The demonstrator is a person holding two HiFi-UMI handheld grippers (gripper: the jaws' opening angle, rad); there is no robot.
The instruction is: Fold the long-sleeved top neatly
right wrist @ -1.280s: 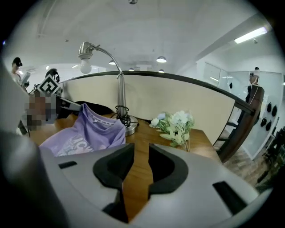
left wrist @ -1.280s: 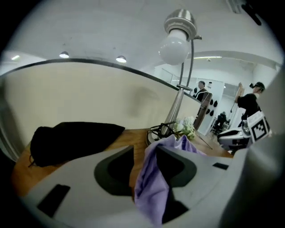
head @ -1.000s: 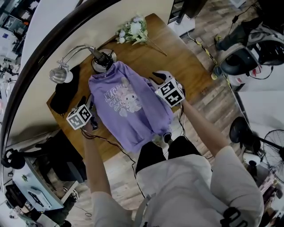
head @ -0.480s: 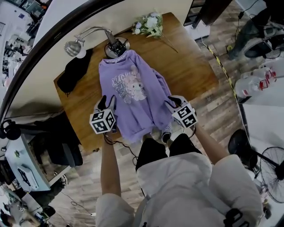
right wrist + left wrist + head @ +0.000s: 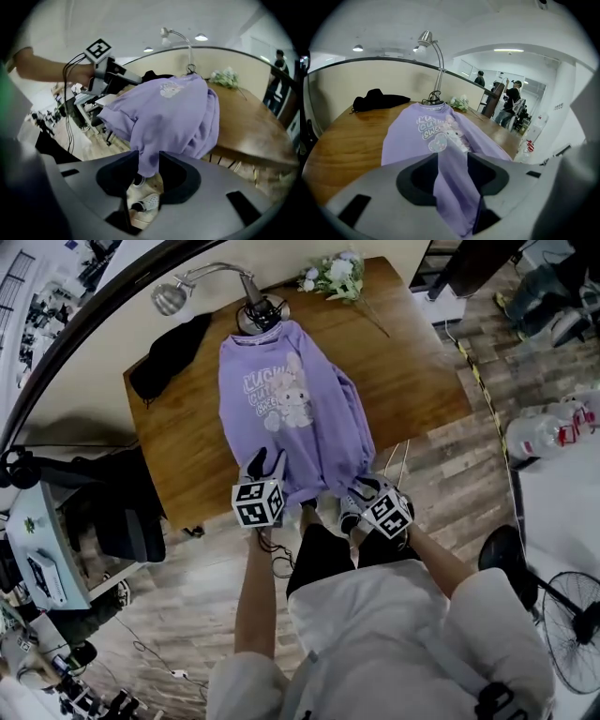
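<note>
Looks like the lengthwise fold is about to start. Both tools are down at the near edge of the wooden table (image 5: 412, 381), each with a bottom corner of the purple long-sleeved top (image 5: 291, 418).

The left gripper (image 5: 453, 161) has its jaws set fairly wide, but a thick ridge of hem is bunched between the pads and pressing on both. The right gripper (image 5: 149, 161) has a smaller pinch of fabric at the other corner. Its jaws have just been opening a bit, though the cloth fills the gap and looks caught to me.

The hem droops off the table edge, and the rest lies flat, face up, running away to the far end. My guess at the next move: lift both corners evenly and carry them up toward the collar. The right grip needs firming first or that corner slips.

The fabric looks like soft, heavyish sweatshirt knit that drapes and rumples easily. There's a pale cartoon rabbit print (image 5: 281, 399) with lettering on the chest.

Past the collar is a chrome gooseneck lamp (image 5: 173, 296) and a limp black garment (image 5: 169, 352). A bunch of white flowers (image 5: 336, 276) sits at the far corner.
</note>
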